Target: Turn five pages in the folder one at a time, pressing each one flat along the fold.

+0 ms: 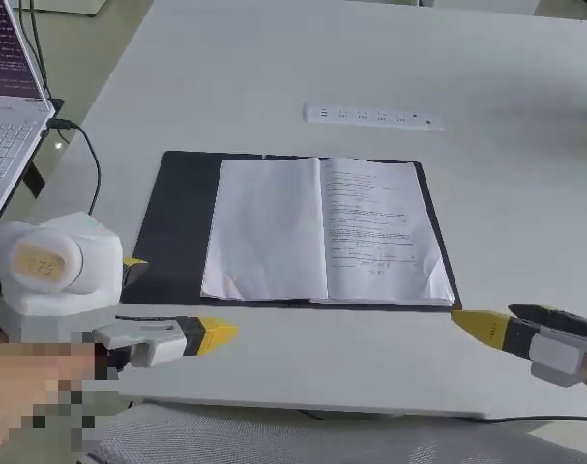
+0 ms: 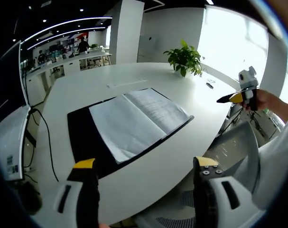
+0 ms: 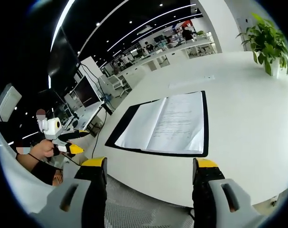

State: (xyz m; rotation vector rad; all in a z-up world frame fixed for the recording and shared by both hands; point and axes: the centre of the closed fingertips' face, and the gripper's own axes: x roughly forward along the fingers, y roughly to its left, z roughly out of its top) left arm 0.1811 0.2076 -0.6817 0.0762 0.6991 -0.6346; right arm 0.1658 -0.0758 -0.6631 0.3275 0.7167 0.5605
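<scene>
Folder [image 1: 182,227] lies open on the table [image 1: 274,58], its fold running away from us, so either leaf is within reach. We hold the left gripper [image 2: 146,164] and right gripper [image 3: 149,163] off the near edge, one at each side. Both have jaws spread and empty, ready, we judge, to pinch the printed page [image 1: 375,227].

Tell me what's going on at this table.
A person holds tongs in each hand at a white table. A black folder lies open on it, pages spread. The left tongs and right tongs are both open, hovering near the table's front edge, touching nothing.
</scene>
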